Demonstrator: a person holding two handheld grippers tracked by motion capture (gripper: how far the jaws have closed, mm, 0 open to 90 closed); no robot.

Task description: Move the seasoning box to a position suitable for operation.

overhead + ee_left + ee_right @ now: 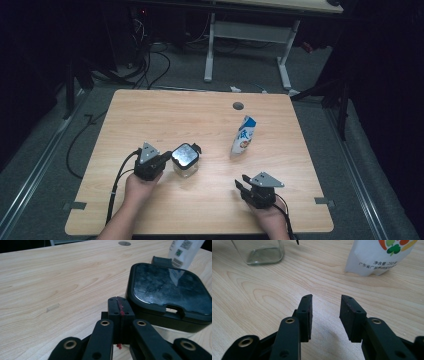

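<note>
Left gripper (165, 159) clenched empty, just beside the black-lidded glass jar (185, 160); right gripper (243, 184) released, carton (243, 135) beyond.

A square clear glass jar (185, 162) capped by a black lid stands upright. A white-and-blue drink carton (243, 135) is seen well apart from it, leaning.

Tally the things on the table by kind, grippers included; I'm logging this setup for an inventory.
Glass jar with black lid: 1
Milk pouch: 1
Handheld grippers: 2, left gripper with fingers together, right gripper with fingers apart
Total: 4
</note>
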